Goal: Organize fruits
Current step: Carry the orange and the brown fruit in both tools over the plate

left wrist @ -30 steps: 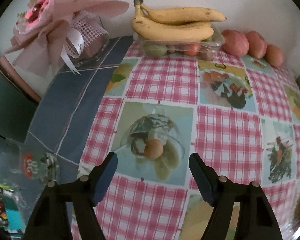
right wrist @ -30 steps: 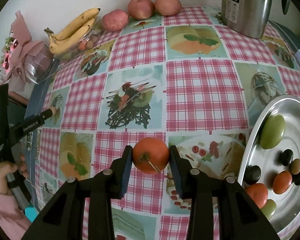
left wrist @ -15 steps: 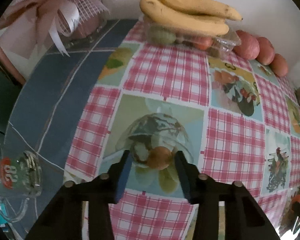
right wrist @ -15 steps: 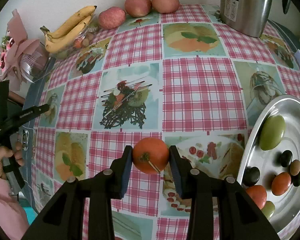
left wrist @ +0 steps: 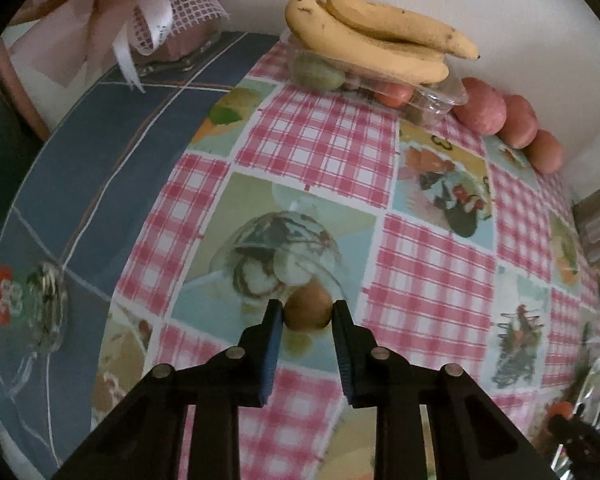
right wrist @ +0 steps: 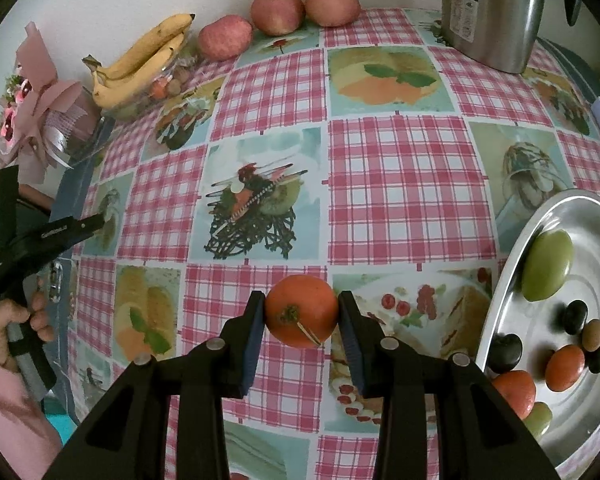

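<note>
My left gripper (left wrist: 308,316) is shut on a small brown round fruit (left wrist: 308,307), both pads pressing its sides just above the checked tablecloth. In the right wrist view that same gripper (right wrist: 100,222) shows at the far left, held by a hand (right wrist: 16,320). My right gripper (right wrist: 302,312) is shut on an orange tomato-like fruit (right wrist: 302,310) with a green stem, held above the cloth. To its right lies a steel tray (right wrist: 512,248) holding a green fruit (right wrist: 548,266), dark plums and orange fruits.
Bananas (left wrist: 376,46) lie on a clear plastic box (left wrist: 432,98) of small fruits at the back wall, with three red apples (left wrist: 480,114) beside them. A pink bouquet (left wrist: 112,12) stands at the back left, a steel kettle (right wrist: 488,12) at the back right.
The left gripper moved in over the small brown fruit and its jaws came together on it. The right gripper kept still with the orange fruit in it.
</note>
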